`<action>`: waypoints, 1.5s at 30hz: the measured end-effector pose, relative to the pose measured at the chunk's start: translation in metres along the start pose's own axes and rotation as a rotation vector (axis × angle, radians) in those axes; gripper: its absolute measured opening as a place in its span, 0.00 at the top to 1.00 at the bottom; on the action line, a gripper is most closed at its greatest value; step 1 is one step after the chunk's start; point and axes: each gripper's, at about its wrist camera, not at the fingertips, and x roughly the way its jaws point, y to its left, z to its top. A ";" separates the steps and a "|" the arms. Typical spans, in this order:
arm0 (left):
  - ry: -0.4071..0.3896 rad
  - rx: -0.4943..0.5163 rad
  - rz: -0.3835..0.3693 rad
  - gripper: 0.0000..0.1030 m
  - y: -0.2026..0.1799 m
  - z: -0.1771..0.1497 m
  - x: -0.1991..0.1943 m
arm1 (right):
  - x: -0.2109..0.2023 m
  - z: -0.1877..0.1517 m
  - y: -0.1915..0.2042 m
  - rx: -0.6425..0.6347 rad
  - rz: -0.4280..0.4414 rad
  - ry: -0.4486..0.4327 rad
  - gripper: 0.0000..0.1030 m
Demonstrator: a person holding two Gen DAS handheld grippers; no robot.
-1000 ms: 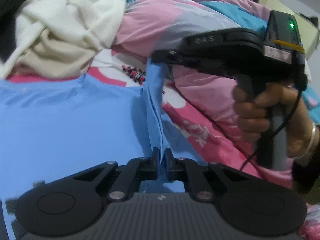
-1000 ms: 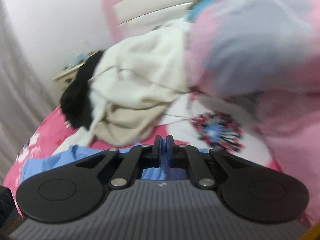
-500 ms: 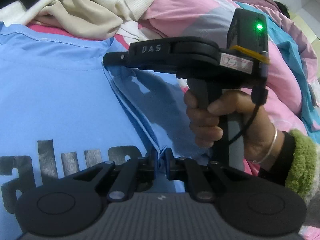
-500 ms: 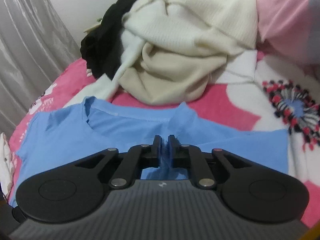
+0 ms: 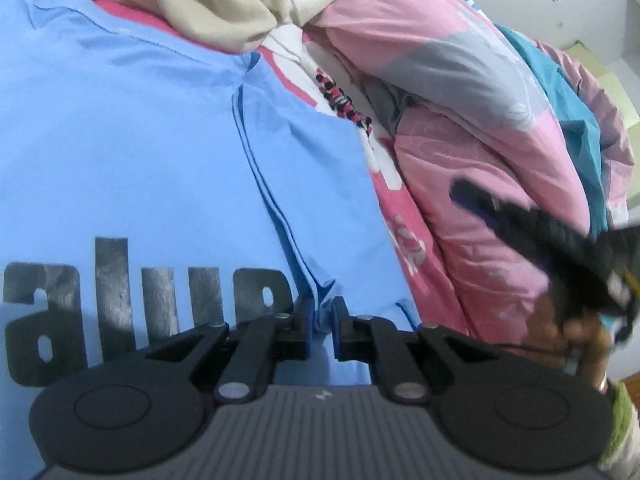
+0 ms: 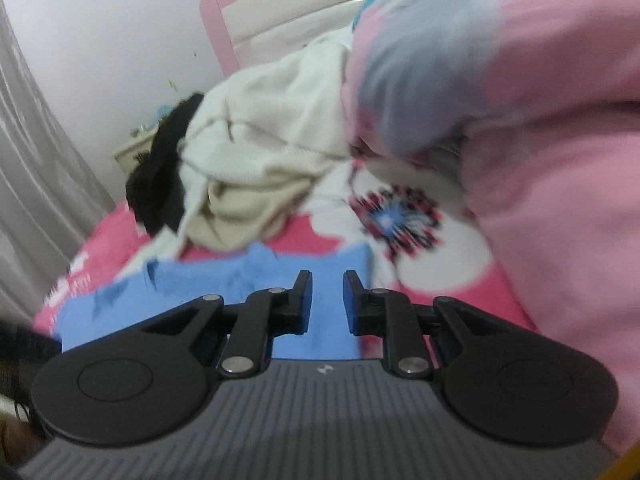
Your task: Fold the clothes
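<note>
Pinching a fold of the blue T-shirt (image 5: 132, 152) lying flat on the bed (image 6: 440, 276), left gripper (image 5: 321, 316) jaws clenched on fabric; right gripper (image 6: 327, 290) jaws opening, nothing between them.

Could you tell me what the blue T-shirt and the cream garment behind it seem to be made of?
Blue T-shirt: thin, smooth, matte woven or jersey fabric, probably synthetic or cotton blend; it creases sharply and carries flat printed lettering. Cream garment: thicker ribbed knit, likely a sweater; its blurred surface leaves the fibre open.
</note>
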 end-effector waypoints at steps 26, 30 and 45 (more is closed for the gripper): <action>0.110 0.217 0.012 0.76 -0.029 -0.029 -0.003 | -0.007 -0.084 0.047 -0.527 -0.251 0.252 0.98; 0.023 0.378 0.044 0.73 -0.051 -0.014 -0.003 | -0.006 -0.087 0.052 -0.559 -0.269 0.240 0.98; 0.030 0.513 0.040 0.60 -0.053 -0.010 0.024 | -0.015 -0.074 0.023 -0.362 -0.315 0.283 0.95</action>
